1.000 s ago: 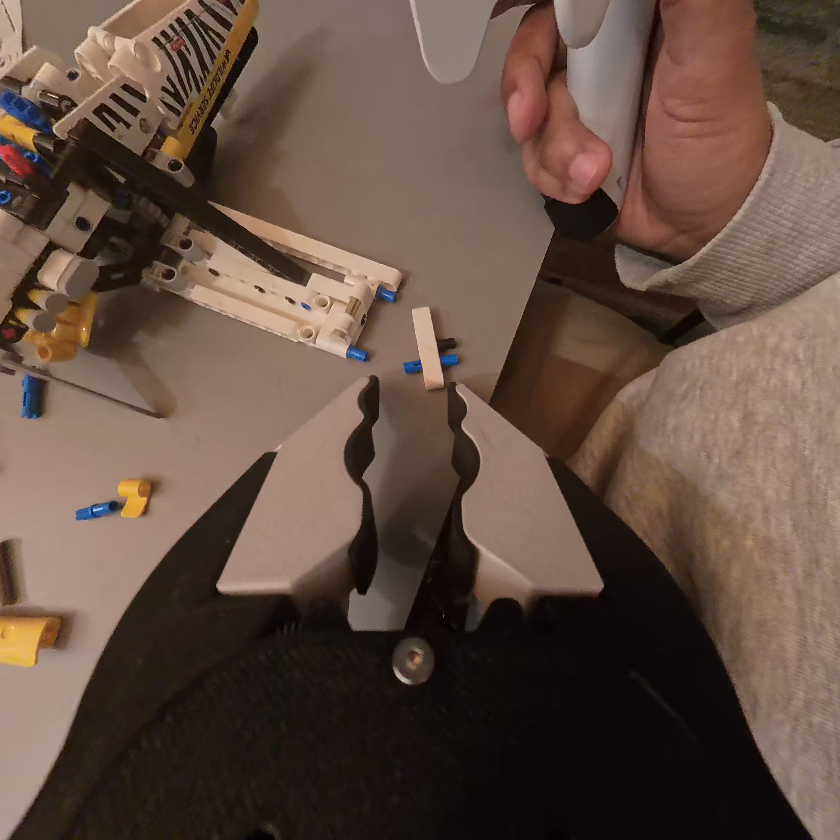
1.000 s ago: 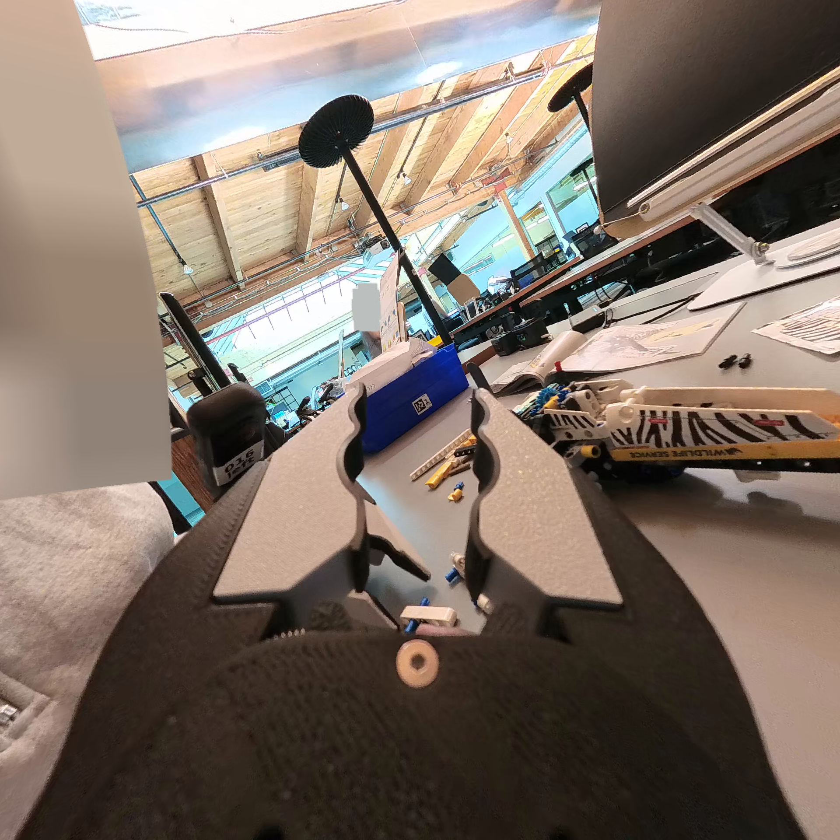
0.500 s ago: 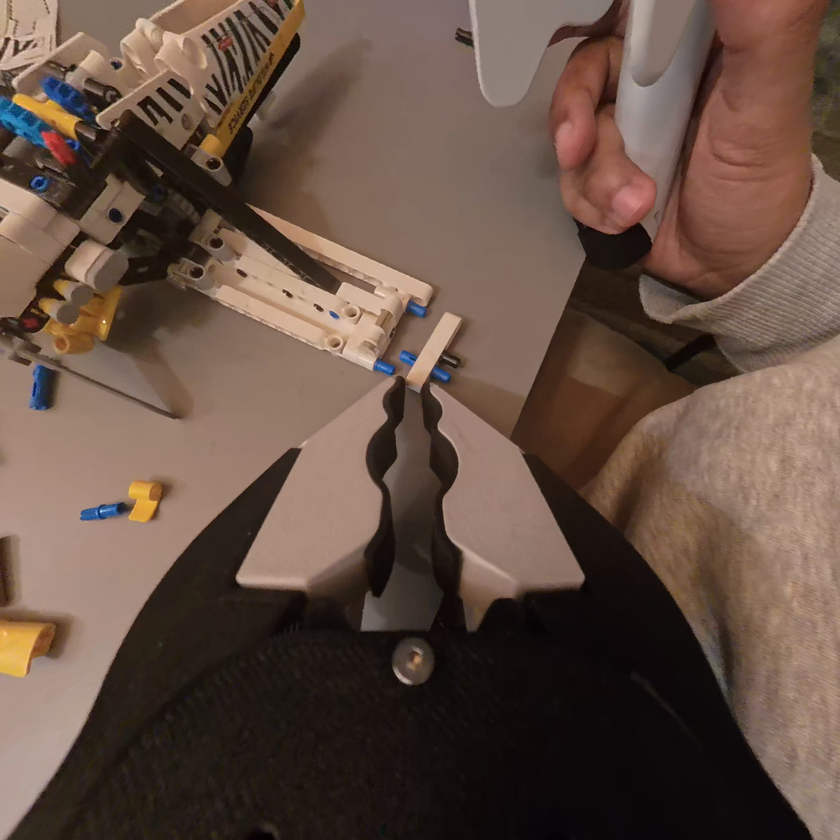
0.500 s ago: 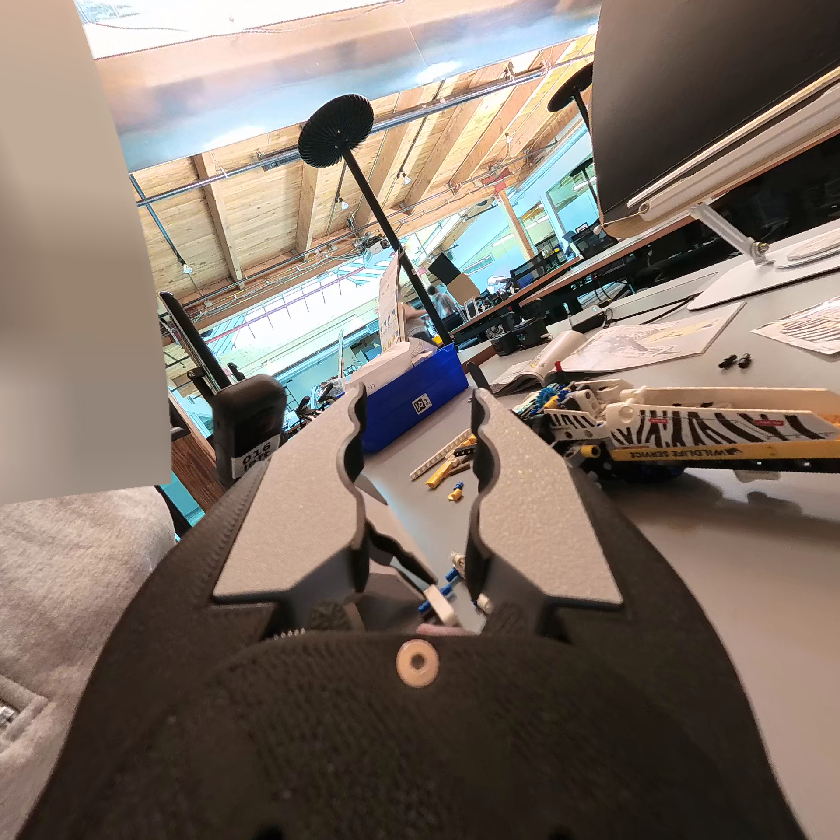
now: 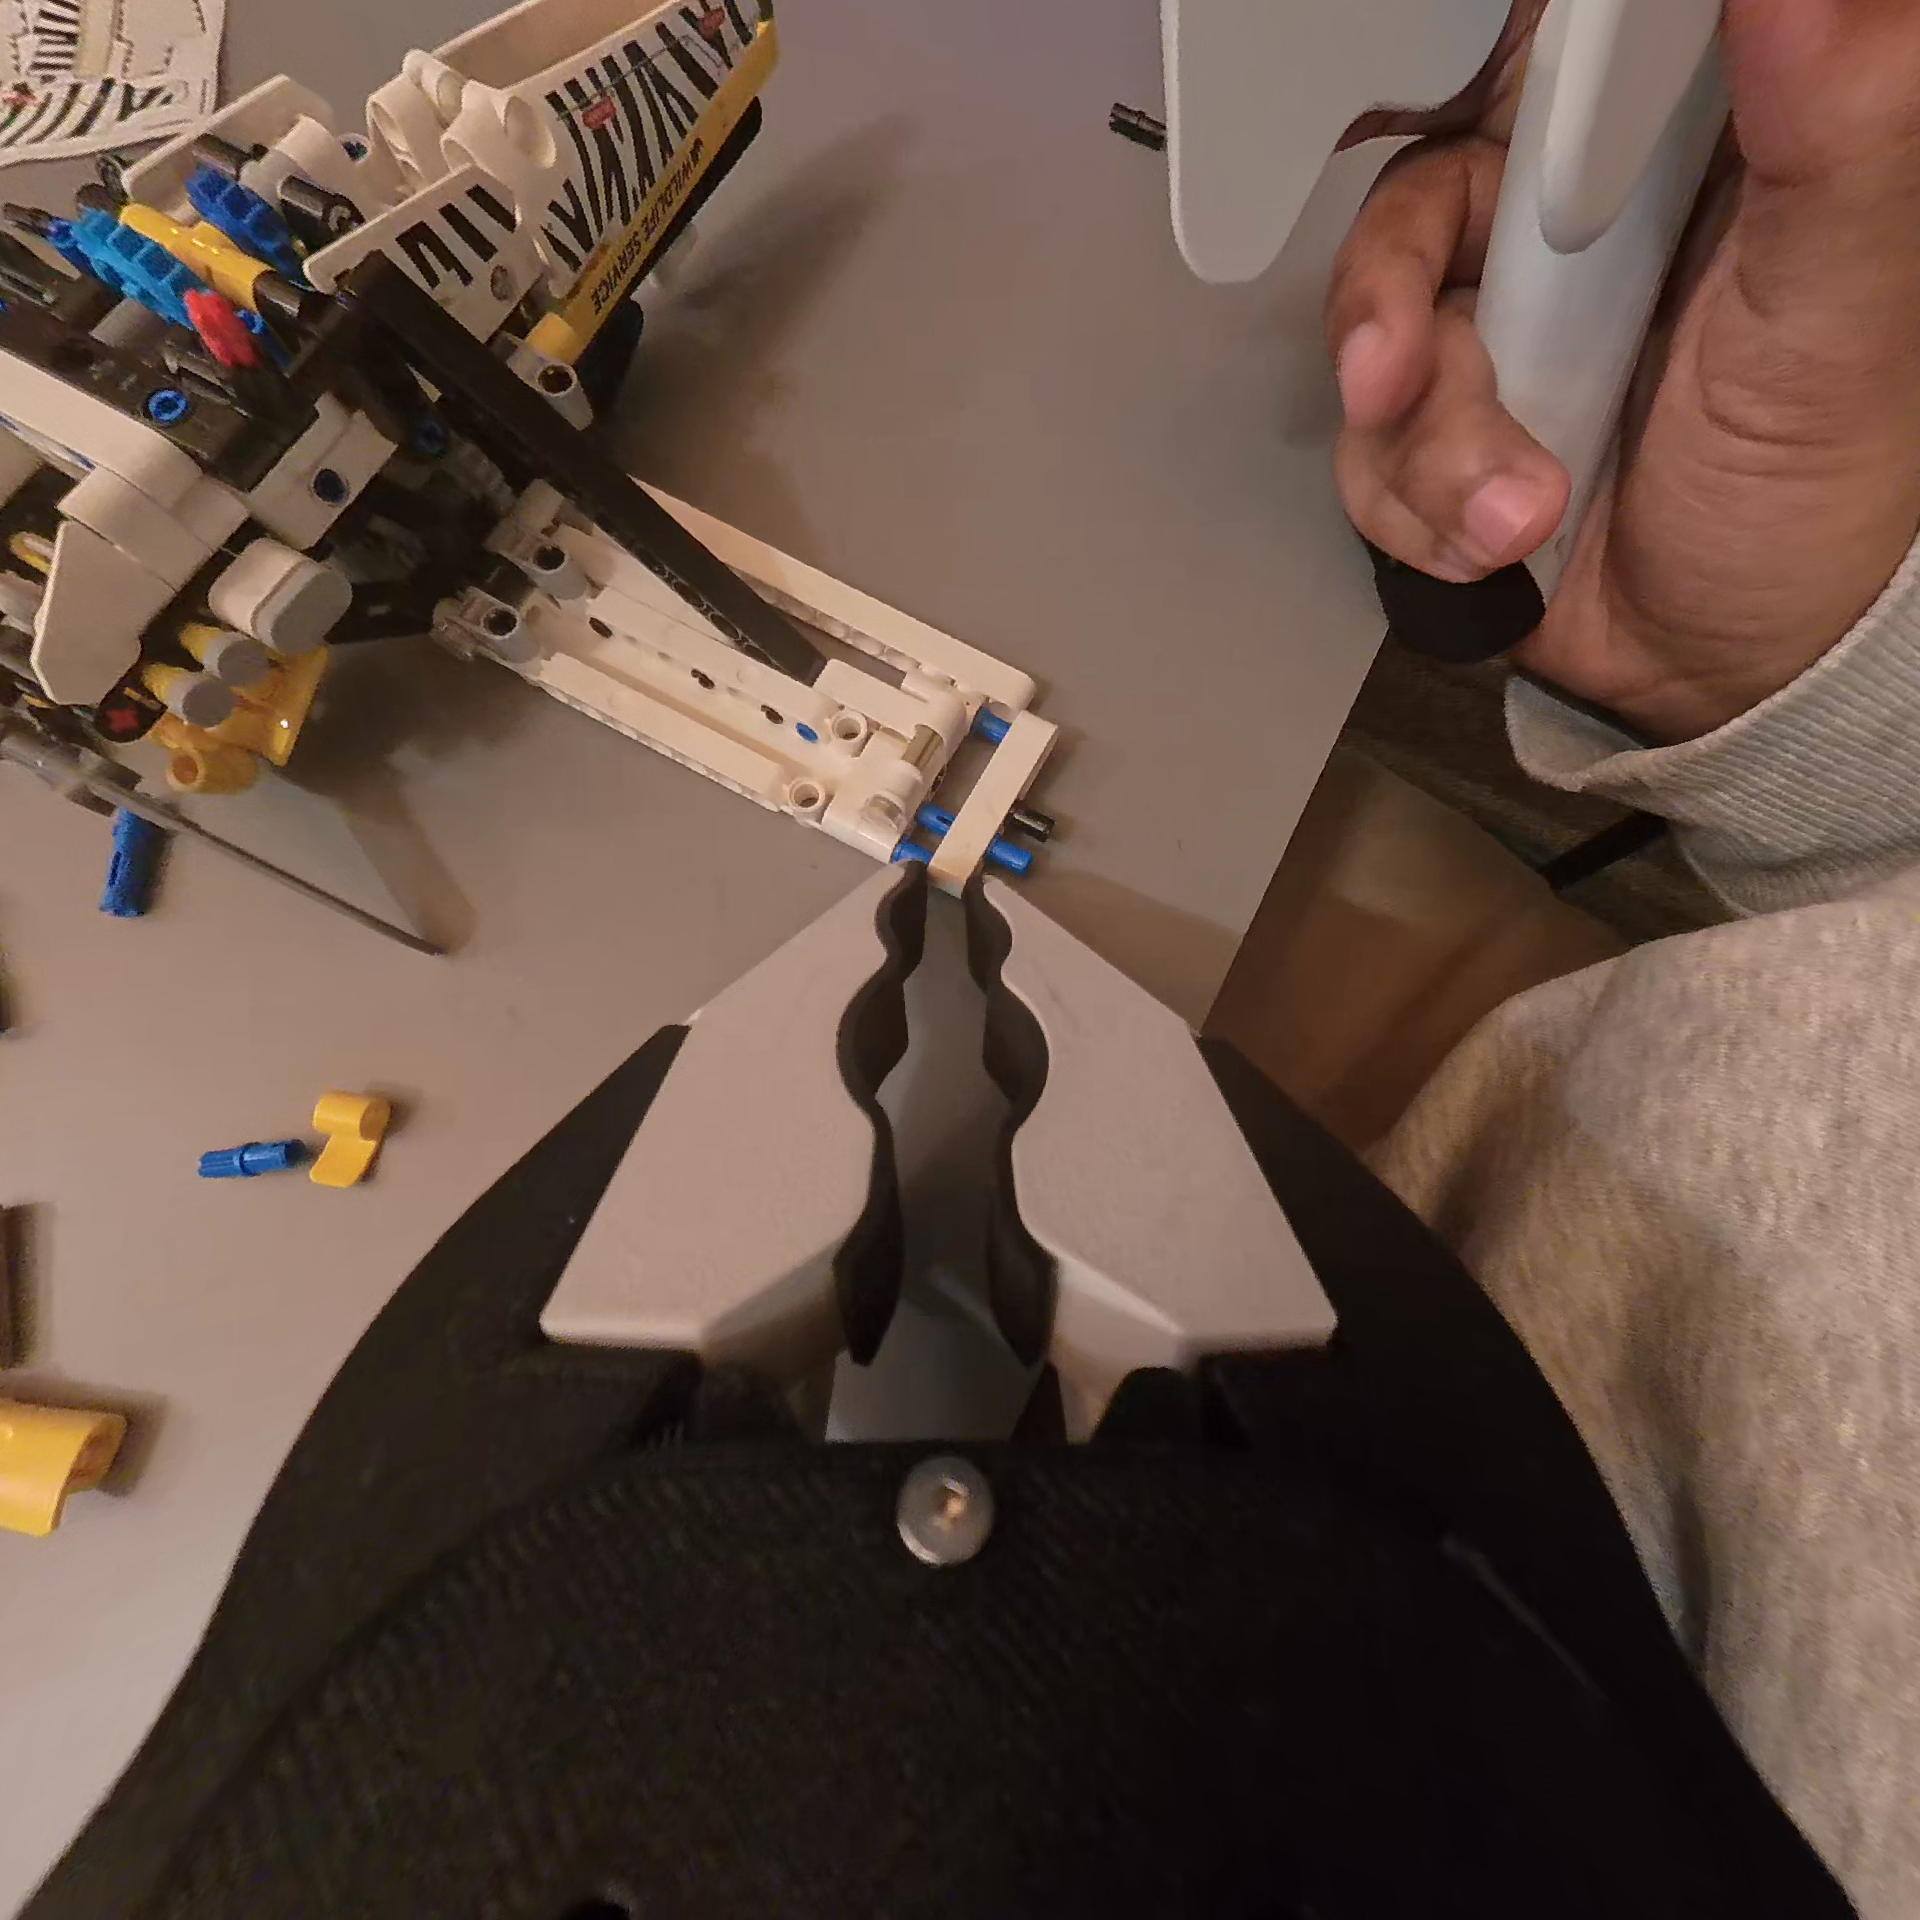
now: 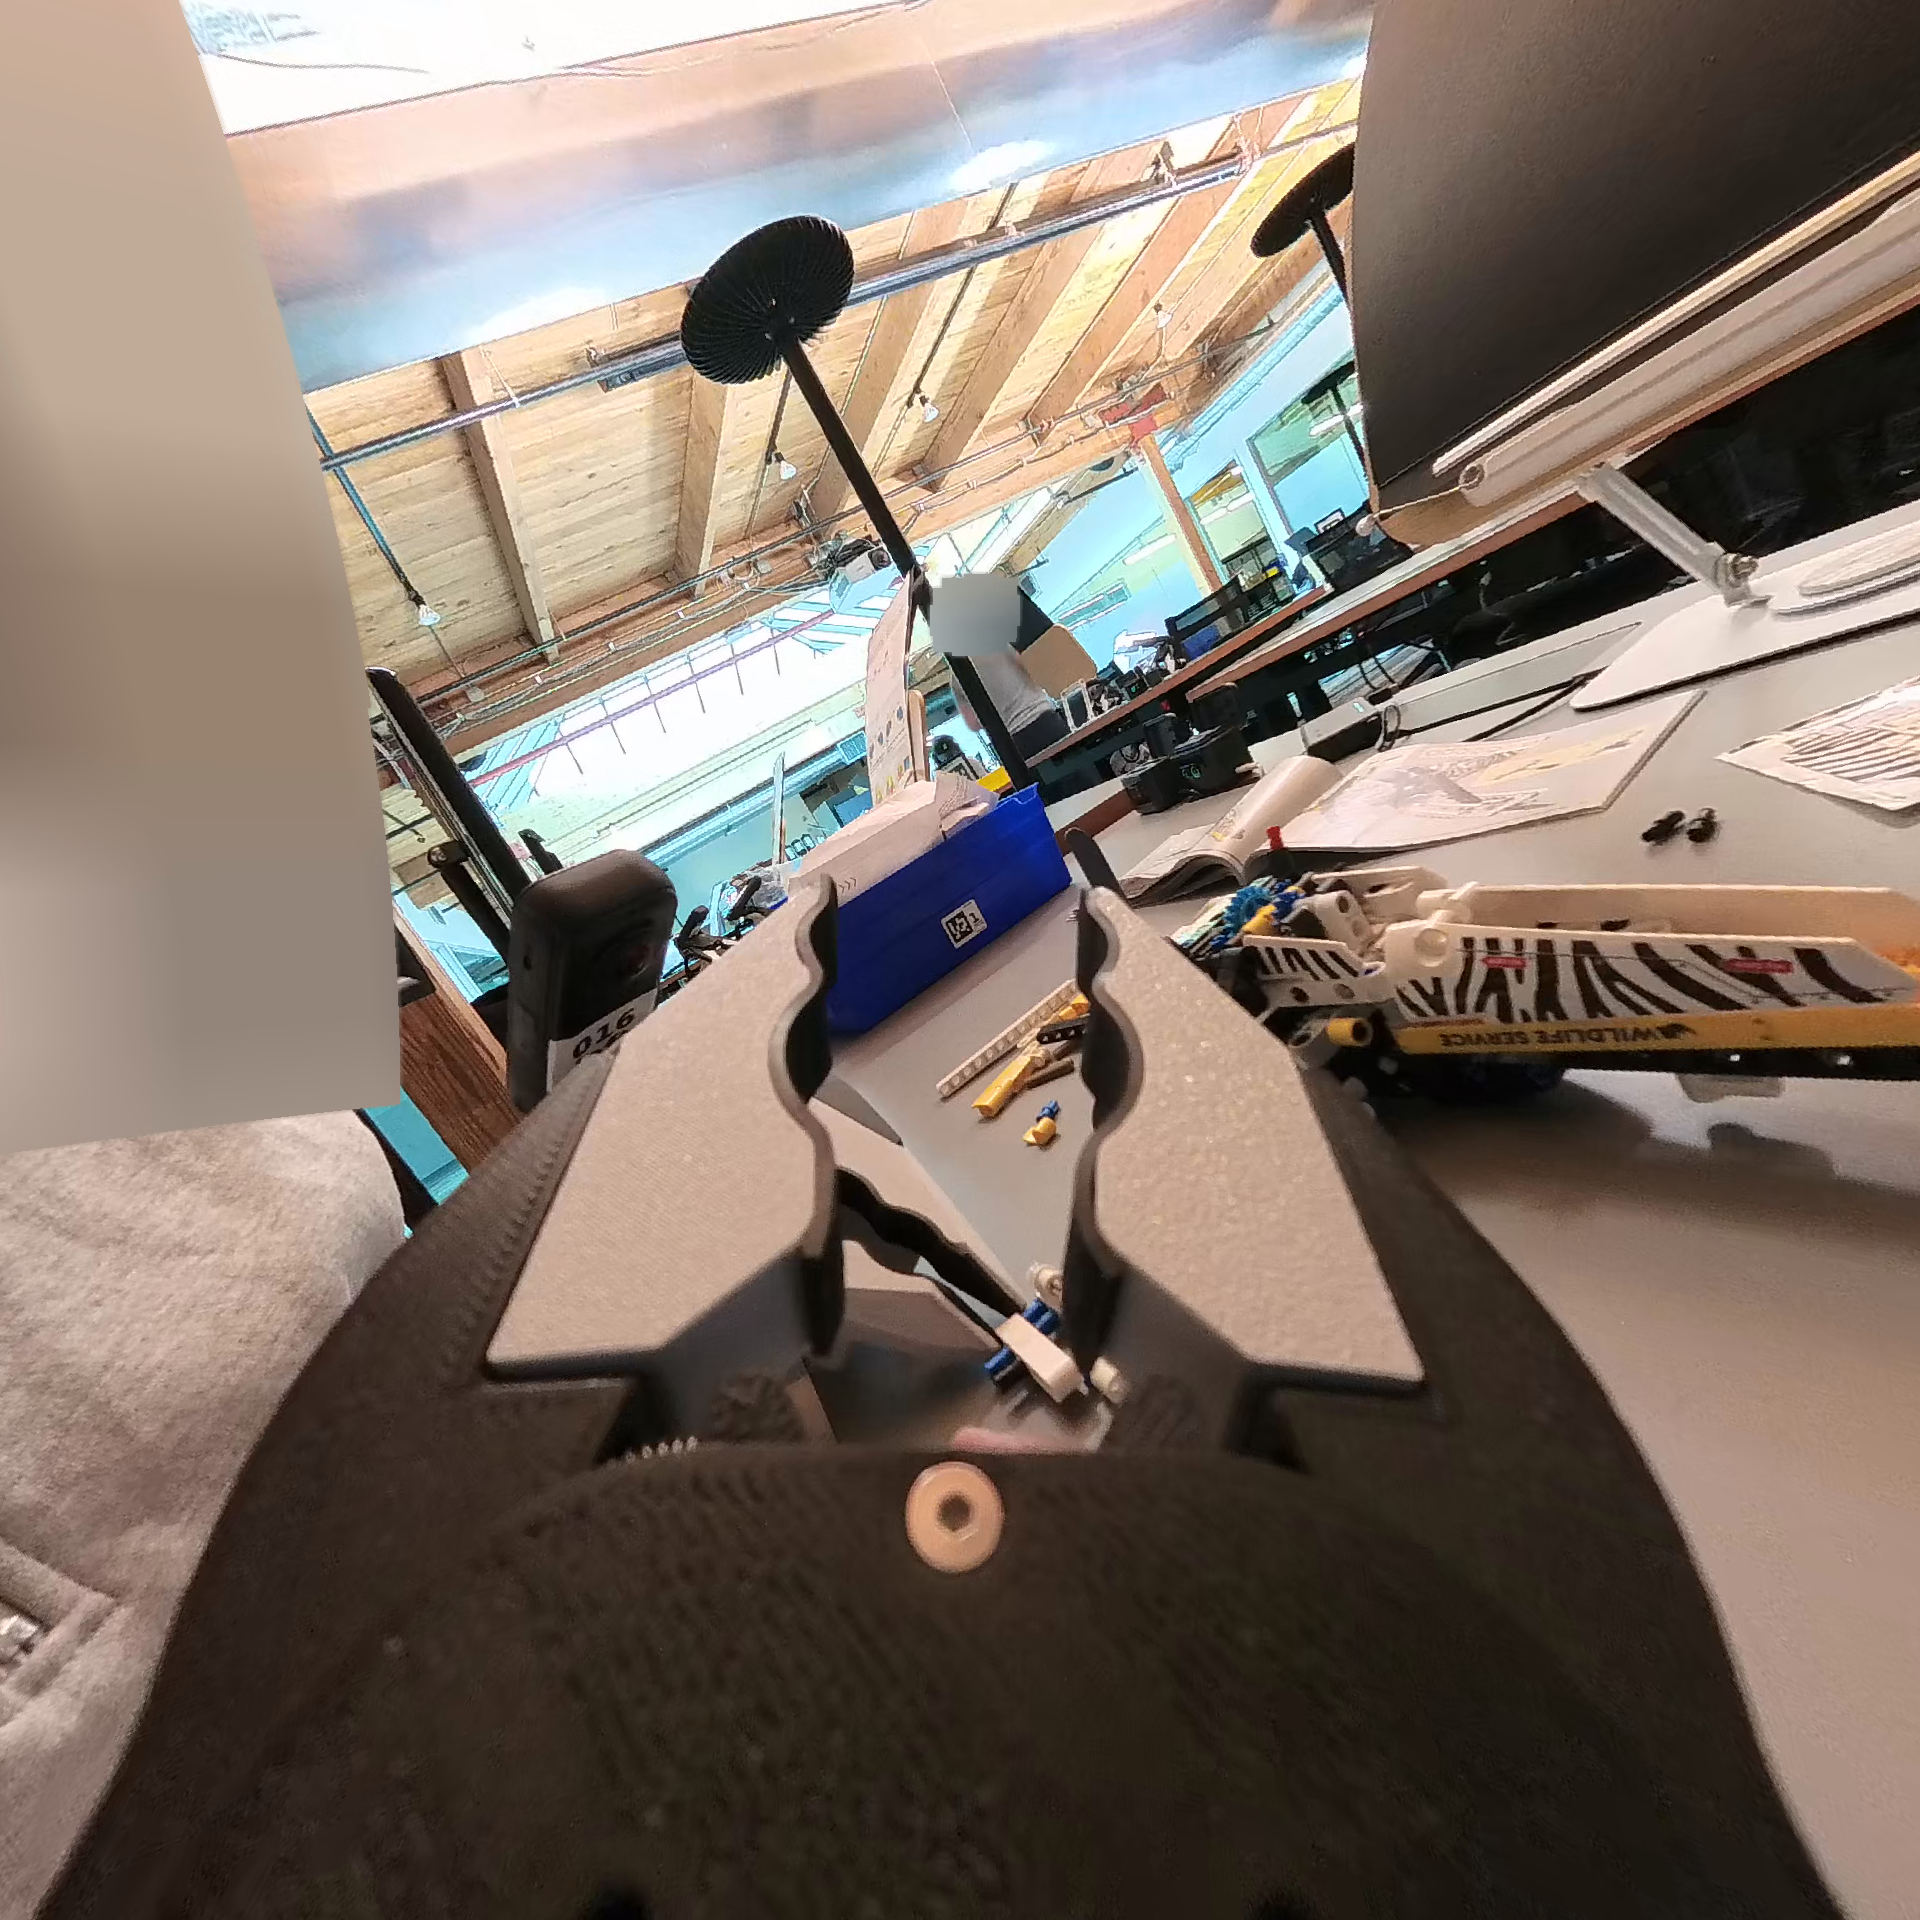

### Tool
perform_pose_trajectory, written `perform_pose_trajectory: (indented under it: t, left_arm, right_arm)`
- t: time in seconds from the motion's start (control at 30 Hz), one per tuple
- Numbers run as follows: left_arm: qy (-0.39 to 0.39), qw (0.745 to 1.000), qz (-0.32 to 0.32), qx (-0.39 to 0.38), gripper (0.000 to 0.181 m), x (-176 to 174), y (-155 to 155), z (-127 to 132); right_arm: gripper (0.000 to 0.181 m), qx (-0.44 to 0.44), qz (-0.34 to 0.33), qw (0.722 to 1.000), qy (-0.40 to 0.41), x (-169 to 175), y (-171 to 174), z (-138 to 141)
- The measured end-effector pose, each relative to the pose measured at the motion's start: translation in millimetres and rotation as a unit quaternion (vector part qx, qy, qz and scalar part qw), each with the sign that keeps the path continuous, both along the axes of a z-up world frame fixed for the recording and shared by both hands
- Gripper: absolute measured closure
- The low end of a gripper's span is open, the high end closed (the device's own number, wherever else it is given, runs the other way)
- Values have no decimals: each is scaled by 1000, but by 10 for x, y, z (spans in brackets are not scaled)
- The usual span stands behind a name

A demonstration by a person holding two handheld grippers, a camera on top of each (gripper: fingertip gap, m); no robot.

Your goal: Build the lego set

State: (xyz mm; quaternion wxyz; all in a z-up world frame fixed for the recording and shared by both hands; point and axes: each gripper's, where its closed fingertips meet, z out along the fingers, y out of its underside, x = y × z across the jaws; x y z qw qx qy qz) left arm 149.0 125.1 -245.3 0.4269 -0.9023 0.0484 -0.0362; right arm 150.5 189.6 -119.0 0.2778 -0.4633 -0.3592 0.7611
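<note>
One short white beam (image 5: 994, 795) lay crosswise just ahead of the left gripper (image 5: 943, 883), whose nearly closed jaws pinched its near end against the model's (image 5: 727, 686) blue pins. The right gripper (image 6: 956, 914) hung farther off, jaws apart and empty.

Matt grey table (image 5: 997, 395), glossy plastic lego model (image 5: 582, 166), ribbed knit cloth sleeve (image 5: 1766, 790).

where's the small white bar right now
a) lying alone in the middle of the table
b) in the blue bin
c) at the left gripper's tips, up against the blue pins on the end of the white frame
c: the small white bar sits at the left gripper tips, against the blue pins at the white frame end.
</note>
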Motion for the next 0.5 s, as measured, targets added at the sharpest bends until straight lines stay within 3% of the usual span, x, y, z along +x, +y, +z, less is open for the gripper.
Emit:
perform_pose_trajectory:
  t: [0.2, 0.3, 0.4, 0.5]
  left_arm:
    - [3, 1000, 4, 1, 175, -1, 0, -4]
    - [0, 1000, 4, 2, 175, -3, 1, -3]
    - [-5, 1000, 4, 3, 175, 0, 1, -3]
    - [-7, 1000, 4, 3, 175, 0, 7, -3]
  right_arm:
    - [133, 2, 20, 1000, -12, 2, -11, -11]
    - [139, 105, 80, 988, -77, 22, -194, -196]
    - [126, 285, 83, 940, -168, 100, -266, -573]
    - [125, 385, 80, 894, -216, 138, -273, -828]
